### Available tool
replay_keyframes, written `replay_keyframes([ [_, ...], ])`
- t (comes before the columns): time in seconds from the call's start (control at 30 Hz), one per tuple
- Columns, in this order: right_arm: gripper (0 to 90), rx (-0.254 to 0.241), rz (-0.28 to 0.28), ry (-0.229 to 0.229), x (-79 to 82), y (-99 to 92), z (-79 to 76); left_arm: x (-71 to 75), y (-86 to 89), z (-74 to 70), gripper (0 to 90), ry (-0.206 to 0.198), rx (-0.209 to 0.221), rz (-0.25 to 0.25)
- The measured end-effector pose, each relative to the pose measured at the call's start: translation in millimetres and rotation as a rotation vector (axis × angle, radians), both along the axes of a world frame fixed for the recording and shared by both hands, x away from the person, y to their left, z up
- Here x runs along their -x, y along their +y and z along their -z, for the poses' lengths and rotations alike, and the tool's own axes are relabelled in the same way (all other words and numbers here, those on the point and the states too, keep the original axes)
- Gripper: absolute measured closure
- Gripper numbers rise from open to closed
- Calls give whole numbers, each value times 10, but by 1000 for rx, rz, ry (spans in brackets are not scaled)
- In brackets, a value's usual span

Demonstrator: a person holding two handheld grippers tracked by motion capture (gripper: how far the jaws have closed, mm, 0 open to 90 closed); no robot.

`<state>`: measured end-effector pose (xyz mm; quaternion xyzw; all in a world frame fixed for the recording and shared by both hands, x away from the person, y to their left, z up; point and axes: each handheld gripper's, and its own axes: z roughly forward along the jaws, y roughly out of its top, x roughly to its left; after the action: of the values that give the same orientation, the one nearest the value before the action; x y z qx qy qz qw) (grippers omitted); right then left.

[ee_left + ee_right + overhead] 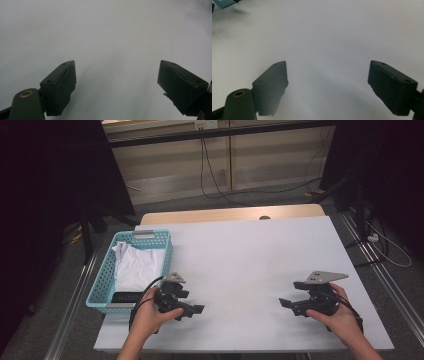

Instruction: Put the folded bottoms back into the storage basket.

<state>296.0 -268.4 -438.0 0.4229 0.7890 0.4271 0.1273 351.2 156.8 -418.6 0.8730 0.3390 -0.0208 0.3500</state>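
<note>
Holding status: both claws released, nothing between the jaws
Left claw (pixel 192 310): jaws apart over bare white surface, just beside the basket's near corner
Right claw (pixel 289 305): jaws apart, hovering low at the near right, well apart from the basket
Basket (pixel 101 285): turquoise, at the left edge of the surface
White cloth (pixel 136 265): crumpled inside the basket, with a dark flat item (pixel 127 297) at its near end
Progress, judged: cloth looks stowed; little seems left, or a fresh pick is yet to start
Surface (pixel 250 265): white sheet over a wooden top
Room: grey floor, trailing cables, dark stands at both sides
</note>
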Motion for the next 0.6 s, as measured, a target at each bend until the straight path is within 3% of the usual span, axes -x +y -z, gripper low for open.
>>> replay_keyframes([
  [0.6, 158, 11, 1, 0, 43, -40, 6, 65, -21, 85, 129, -12, 22, 10],
])
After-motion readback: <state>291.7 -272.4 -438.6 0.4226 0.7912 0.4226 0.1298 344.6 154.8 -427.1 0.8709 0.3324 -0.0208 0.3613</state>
